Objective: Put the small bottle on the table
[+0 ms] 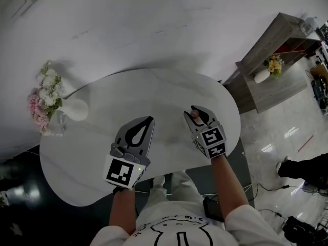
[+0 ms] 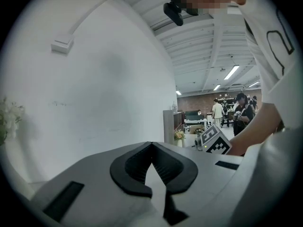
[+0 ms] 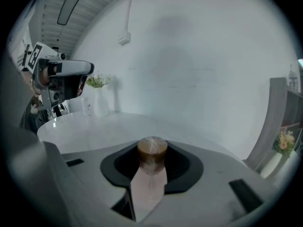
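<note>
A small bottle (image 3: 148, 183) with a brown cap and pale pink body stands upright between the jaws of my right gripper (image 3: 152, 147), which is shut on it. In the head view the bottle (image 1: 195, 115) shows only as its cap, held over the right part of the white oval table (image 1: 169, 86) by the right gripper (image 1: 194, 110). Whether the bottle's base touches the tabletop is hidden. My left gripper (image 1: 150, 119) hovers over the table's middle, a little left of the right one. In its own view the left gripper (image 2: 151, 144) has its tips together with nothing between them.
A white vase of pink and white flowers (image 1: 48, 99) and a clear glass (image 1: 58, 123) stand at the table's left end. A grey shelf unit (image 1: 271, 65) with a small flower vase (image 1: 262, 75) stands to the right. Cables lie on the glossy floor (image 1: 292, 209). A white wall is behind the table.
</note>
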`<action>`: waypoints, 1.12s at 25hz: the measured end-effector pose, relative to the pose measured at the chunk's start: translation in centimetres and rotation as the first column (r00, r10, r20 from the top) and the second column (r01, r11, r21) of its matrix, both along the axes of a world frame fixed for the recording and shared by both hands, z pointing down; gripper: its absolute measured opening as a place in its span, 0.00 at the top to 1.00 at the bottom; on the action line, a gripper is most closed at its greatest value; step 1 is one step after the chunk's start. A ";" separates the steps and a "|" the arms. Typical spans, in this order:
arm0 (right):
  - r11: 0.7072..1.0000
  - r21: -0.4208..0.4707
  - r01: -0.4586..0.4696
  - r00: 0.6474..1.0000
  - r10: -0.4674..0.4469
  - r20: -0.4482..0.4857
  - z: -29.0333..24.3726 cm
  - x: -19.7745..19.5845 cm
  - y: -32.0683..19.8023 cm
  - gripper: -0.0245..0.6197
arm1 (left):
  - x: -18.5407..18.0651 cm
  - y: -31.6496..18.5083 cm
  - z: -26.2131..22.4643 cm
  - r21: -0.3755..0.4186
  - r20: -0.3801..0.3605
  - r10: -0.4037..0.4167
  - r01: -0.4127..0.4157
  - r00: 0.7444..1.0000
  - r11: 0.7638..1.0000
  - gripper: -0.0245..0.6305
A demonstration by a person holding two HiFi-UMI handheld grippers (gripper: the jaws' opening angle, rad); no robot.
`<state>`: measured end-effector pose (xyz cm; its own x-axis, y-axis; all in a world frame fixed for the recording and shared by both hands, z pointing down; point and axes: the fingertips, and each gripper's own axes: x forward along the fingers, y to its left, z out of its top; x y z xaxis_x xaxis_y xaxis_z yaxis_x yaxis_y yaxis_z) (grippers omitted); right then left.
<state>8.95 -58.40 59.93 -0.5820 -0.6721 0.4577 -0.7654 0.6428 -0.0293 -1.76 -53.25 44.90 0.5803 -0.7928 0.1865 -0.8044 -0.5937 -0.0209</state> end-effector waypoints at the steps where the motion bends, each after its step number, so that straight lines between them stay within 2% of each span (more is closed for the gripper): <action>1: 1.000 -0.001 0.000 1.000 0.000 0.002 0.2 -0.1 -0.1 0.78 | -0.1 -0.1 0.2 0.001 0.003 -0.002 0.002 1.000 1.000 0.96; 7: 1.000 -0.002 -0.001 1.000 0.001 0.009 0.8 -0.2 -0.5 0.78 | -0.3 0.0 1.1 0.002 0.053 0.013 -0.013 0.998 1.000 0.96; 14: 1.000 0.016 0.023 0.999 -0.023 -0.025 1.1 -0.4 -0.2 0.78 | -0.1 -0.2 0.3 0.020 0.041 0.013 -0.014 0.999 1.000 0.96; 20: 0.999 0.018 -0.034 0.999 0.034 -0.007 1.2 0.0 -0.2 0.77 | -0.1 0.4 -0.1 0.025 0.046 0.020 -0.021 0.999 0.999 0.96; 21: 0.998 0.009 -0.055 0.998 0.055 -0.004 1.3 0.1 -0.3 0.74 | -0.2 0.5 -0.3 0.027 0.047 0.020 -0.021 0.999 0.999 0.96; 22: 0.997 0.001 -0.073 0.997 0.073 -0.001 1.3 0.2 -0.3 0.59 | -0.3 0.7 -0.4 0.030 0.047 0.018 -0.019 0.999 0.999 0.96; 23: 0.996 -0.004 -0.085 0.996 0.085 0.004 1.2 0.3 -0.3 0.53 | -0.4 0.8 -0.6 0.033 0.047 0.016 -0.018 0.999 0.999 0.96; 28: 0.995 -0.001 -0.098 0.995 0.098 -0.003 0.4 0.2 0.5 0.53 | -0.8 1.8 -1.6 0.054 0.039 0.011 -0.014 0.999 0.998 0.96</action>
<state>9.14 -57.92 60.30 -0.5119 -0.7256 0.4599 -0.8249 0.5646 -0.0274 -2.56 -51.47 43.28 0.5834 -0.7950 0.1662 -0.7949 -0.6009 -0.0840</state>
